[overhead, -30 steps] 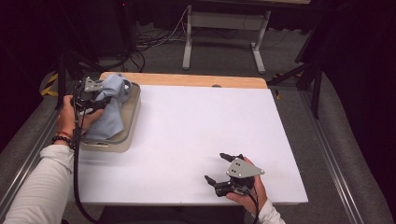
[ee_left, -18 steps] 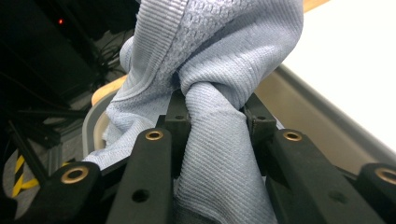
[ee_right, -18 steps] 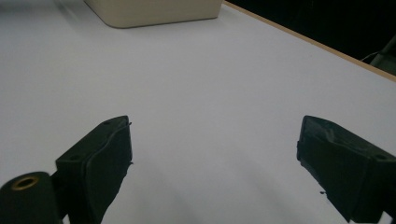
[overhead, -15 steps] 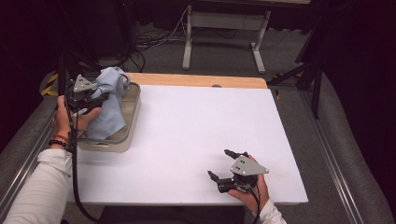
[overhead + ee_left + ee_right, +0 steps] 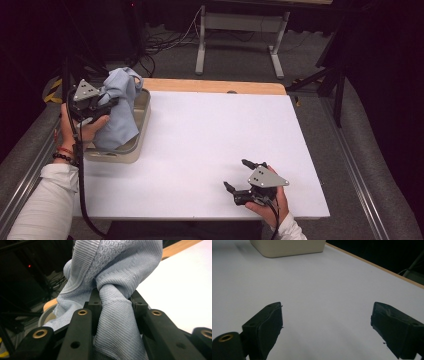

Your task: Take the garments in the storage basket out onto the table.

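A light blue cloth (image 5: 120, 107) hangs over the beige tray (image 5: 142, 117) at the table's left edge, its lower end still inside the tray. My left gripper (image 5: 107, 104) is shut on the cloth, lifting it; in the left gripper view a bunched fold of the cloth (image 5: 117, 310) is pinched between the two black jaws. My right gripper (image 5: 238, 175) rests low over the white table near the front right, open, with nothing between its fingers (image 5: 265, 322). The right gripper view looks across the table at the tray (image 5: 287, 247).
The white table top (image 5: 215, 135) has a wooden strip (image 5: 215, 86) along its far edge. Grey floor, cables and a metal stand's legs (image 5: 237, 47) lie beyond the table. Metal rails run along both sides of the table.
My left gripper has risen and shifted slightly left, pulling the blue cloth higher out of the tray. The right gripper has stayed in about the same place, open.
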Demonstrator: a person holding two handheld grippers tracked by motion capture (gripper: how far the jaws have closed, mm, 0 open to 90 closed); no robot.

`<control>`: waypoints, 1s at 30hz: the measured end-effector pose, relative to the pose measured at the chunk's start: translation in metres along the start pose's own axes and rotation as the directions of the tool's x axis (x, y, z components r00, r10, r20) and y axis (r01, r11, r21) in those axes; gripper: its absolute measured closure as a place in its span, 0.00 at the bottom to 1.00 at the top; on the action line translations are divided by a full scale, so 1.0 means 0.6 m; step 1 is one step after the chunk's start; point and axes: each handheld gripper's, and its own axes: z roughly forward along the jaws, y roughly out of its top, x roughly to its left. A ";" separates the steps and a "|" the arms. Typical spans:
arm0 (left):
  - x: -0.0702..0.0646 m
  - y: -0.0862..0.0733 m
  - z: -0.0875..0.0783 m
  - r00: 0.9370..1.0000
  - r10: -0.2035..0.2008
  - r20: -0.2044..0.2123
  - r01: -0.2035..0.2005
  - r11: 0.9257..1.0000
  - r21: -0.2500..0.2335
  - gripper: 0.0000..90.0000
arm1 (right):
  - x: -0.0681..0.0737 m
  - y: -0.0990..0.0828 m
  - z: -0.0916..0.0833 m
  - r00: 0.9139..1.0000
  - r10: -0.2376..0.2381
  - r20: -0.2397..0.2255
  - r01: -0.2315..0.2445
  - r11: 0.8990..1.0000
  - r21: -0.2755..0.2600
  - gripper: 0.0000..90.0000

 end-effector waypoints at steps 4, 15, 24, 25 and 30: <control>-0.010 0.006 -0.004 1.000 0.004 0.016 -0.004 1.000 -0.021 0.77 | -0.001 0.000 -0.004 1.000 0.009 0.006 -0.009 1.000 -0.011 0.12; -0.031 0.018 -0.006 0.999 0.020 0.042 -0.017 0.998 -0.055 0.77 | -0.001 0.000 -0.006 1.000 0.000 0.010 0.000 1.000 -0.008 0.12; -0.040 0.026 -0.012 0.998 0.008 0.068 -0.002 0.996 -0.092 0.77 | -0.002 0.000 -0.006 1.000 0.003 0.009 -0.003 1.000 -0.011 0.12; -0.041 0.027 -0.013 0.998 0.007 0.069 0.000 0.995 -0.098 0.77 | -0.002 0.000 -0.006 1.000 0.002 0.010 -0.002 1.000 -0.010 0.12; -0.048 0.034 -0.017 0.995 0.005 0.096 0.006 0.993 -0.116 0.77 | -0.002 0.000 -0.006 1.000 0.005 0.012 -0.005 1.000 -0.010 0.12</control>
